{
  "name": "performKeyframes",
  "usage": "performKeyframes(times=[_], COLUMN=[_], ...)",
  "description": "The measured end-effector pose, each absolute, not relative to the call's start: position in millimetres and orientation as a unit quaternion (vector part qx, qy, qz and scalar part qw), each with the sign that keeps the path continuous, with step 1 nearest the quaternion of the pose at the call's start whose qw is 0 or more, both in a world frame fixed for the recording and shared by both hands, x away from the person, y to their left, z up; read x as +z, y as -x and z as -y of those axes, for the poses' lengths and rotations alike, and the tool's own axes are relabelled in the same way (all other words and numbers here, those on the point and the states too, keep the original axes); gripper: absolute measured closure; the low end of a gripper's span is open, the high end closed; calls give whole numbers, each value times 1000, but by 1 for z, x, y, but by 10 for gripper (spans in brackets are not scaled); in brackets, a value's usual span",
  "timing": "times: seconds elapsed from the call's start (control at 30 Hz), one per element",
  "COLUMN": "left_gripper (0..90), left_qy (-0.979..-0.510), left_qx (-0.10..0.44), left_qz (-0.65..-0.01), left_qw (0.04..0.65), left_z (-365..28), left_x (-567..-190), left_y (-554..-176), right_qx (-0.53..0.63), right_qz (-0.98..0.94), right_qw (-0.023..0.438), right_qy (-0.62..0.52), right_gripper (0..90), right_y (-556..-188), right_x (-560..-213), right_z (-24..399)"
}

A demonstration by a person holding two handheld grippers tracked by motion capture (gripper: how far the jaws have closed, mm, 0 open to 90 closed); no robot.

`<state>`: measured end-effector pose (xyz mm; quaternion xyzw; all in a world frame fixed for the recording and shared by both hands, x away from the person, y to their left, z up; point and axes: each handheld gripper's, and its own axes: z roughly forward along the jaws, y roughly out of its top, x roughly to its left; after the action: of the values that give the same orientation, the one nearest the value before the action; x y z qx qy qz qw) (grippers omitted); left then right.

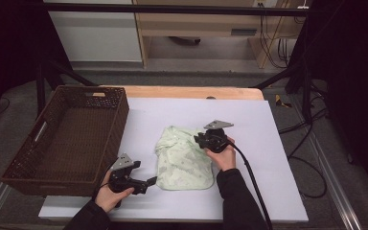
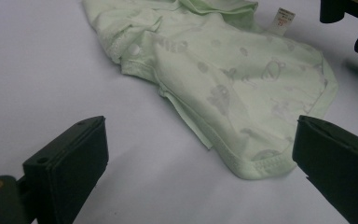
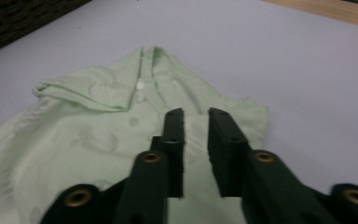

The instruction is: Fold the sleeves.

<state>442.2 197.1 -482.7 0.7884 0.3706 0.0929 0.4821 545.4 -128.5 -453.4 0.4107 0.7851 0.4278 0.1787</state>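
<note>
Garment (image 1: 184, 158) flat on counter (image 1: 268, 143), right of basket (image 1: 72, 139). Thin, limp, light; best pinched at a hem or fold. Left gripper (image 1: 149, 181) fingers wide apart; right gripper (image 3: 196, 122) fingers slightly apart, holding nothing.

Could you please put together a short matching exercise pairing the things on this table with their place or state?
Things:
1. basket
2. green garment
3. left gripper
4. right gripper

Places or states:
A. jaws spread wide, just off the garment's lower left corner
B. lies crumpled mid-table
C. stands at the table's left edge
D. jaws a narrow gap apart, over the garment

Pairs: 1-C, 2-B, 3-A, 4-D
</note>
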Motion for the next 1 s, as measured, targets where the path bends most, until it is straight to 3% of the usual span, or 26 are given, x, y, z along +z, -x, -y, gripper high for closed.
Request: performKeyframes(times=[0.1,0.57,0.73,1.0], left_gripper=[29,29,29,29], left_qy=[-788,-787,-786,-784], left_qx=[91,87,85,80], left_qz=[-371,-369,-368,-369], left_qw=[482,487,490,492], left_z=[-197,-196,-196,-194], left_x=[-483,-482,-481,-480], left_y=[-442,-441,-440,-440], right_qx=[412,388,398,452], right_qz=[-792,-802,-797,-767], right_qw=[172,164,173,179], right_qy=[-417,-423,-420,-420], right_gripper=[900,886,751,360], right_y=[-542,-530,-524,-500], right_x=[-455,-482,-478,-451], right_z=[140,148,146,163])
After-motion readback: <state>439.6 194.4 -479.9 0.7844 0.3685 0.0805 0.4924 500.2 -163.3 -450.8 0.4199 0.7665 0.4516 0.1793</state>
